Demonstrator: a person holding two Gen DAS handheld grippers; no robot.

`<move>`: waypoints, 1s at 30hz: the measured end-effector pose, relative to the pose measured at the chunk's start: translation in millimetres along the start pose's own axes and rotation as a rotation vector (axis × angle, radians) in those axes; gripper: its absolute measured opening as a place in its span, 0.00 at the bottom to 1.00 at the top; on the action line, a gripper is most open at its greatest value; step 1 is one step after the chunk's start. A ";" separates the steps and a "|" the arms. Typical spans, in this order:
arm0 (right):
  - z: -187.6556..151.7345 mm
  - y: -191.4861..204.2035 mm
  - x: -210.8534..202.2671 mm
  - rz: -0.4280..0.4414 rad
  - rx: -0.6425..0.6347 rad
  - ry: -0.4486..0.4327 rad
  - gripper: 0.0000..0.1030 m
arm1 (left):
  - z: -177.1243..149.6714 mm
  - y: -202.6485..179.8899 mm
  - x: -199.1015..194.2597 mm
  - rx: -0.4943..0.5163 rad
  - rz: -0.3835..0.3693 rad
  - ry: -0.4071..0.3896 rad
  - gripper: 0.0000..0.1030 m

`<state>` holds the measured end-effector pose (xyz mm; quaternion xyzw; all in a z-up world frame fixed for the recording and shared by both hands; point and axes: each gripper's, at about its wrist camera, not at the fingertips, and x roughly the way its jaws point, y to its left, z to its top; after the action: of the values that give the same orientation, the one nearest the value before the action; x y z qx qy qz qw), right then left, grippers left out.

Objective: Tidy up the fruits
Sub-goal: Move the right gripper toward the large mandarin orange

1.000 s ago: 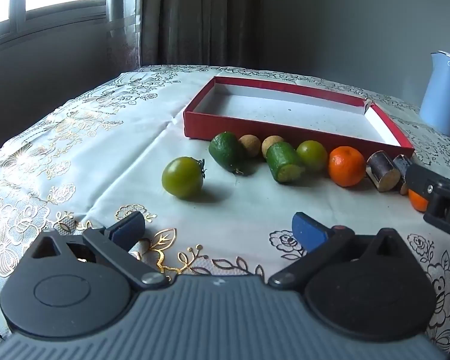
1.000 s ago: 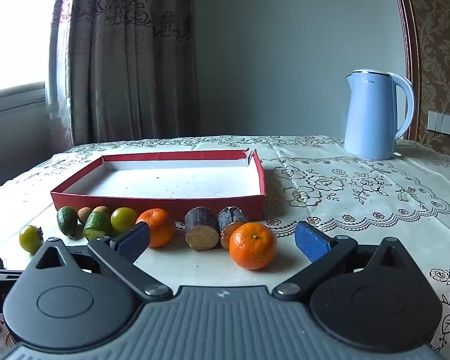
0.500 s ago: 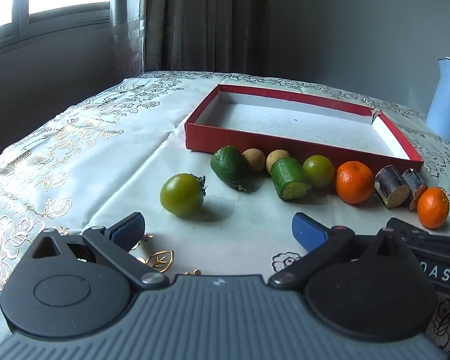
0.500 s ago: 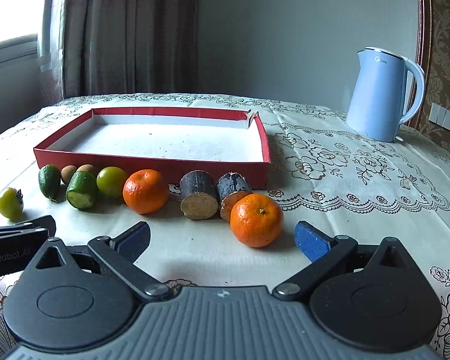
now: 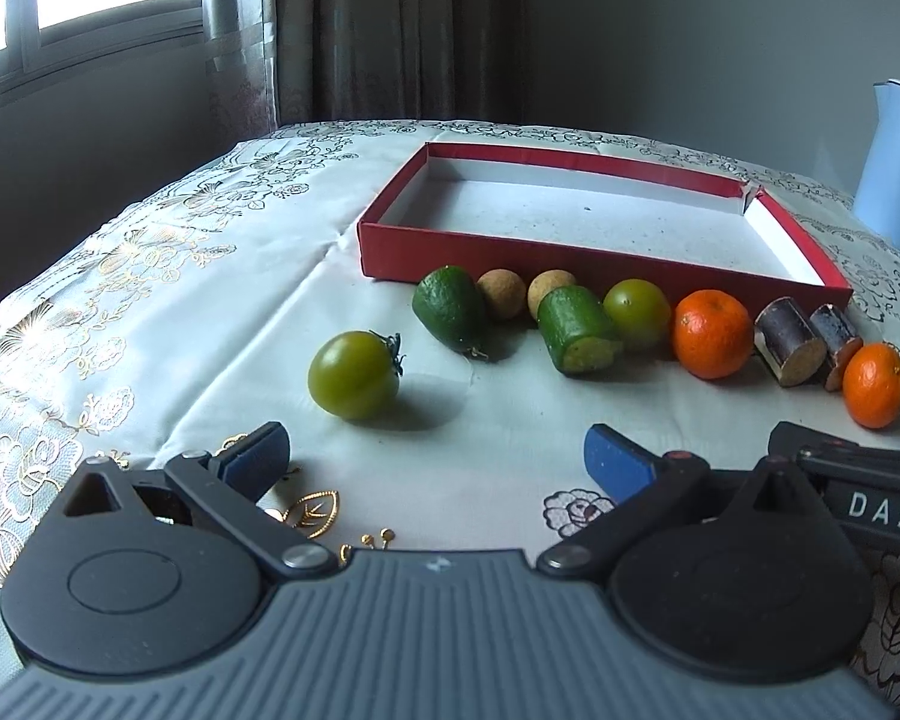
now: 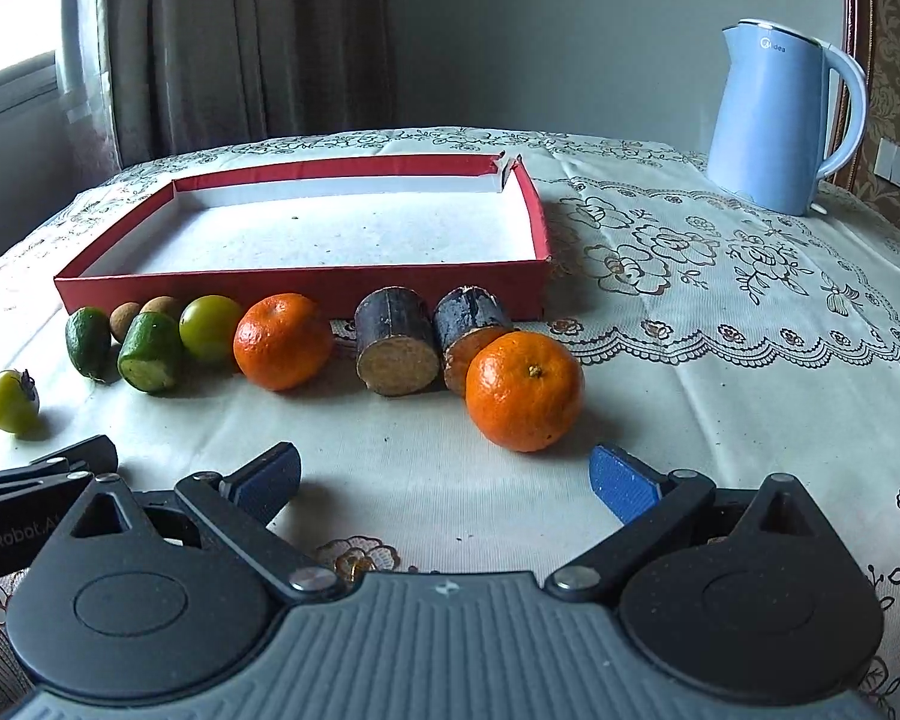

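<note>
Blue-padded left gripper (image 5: 435, 459) and right gripper (image 6: 444, 477) are hovering, jaws spread, empty | near orange (image 6: 523, 390) is lying just ahead of the right gripper | green tomato (image 5: 354, 374) is sitting before the red tray (image 6: 300, 285) | remaining fruits are lining the tray's near wall.

Your two wrist cameras look low and near across the table; both share the shallow red cardboard tray (image 5: 576, 267) (image 6: 306, 288) and fruit row.
</note>
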<state>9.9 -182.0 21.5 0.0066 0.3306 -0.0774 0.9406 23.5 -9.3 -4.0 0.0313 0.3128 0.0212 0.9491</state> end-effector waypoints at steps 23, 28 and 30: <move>-1.8 -8.7 -6.0 0.042 0.054 -0.035 1.00 | -0.7 4.4 -2.4 -0.027 -0.019 -0.025 1.00; -1.6 -12.0 -7.2 0.068 0.066 -0.045 1.00 | -0.6 5.1 -2.2 -0.032 -0.023 -0.025 1.00; -1.9 -12.3 -8.9 0.077 0.063 -0.053 1.00 | -0.8 5.2 -2.1 -0.034 -0.025 -0.025 1.00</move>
<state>0.0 -192.8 26.0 0.0468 0.3026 -0.0518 0.9506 21.3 -4.2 -2.9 0.0114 0.3008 0.0144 0.9535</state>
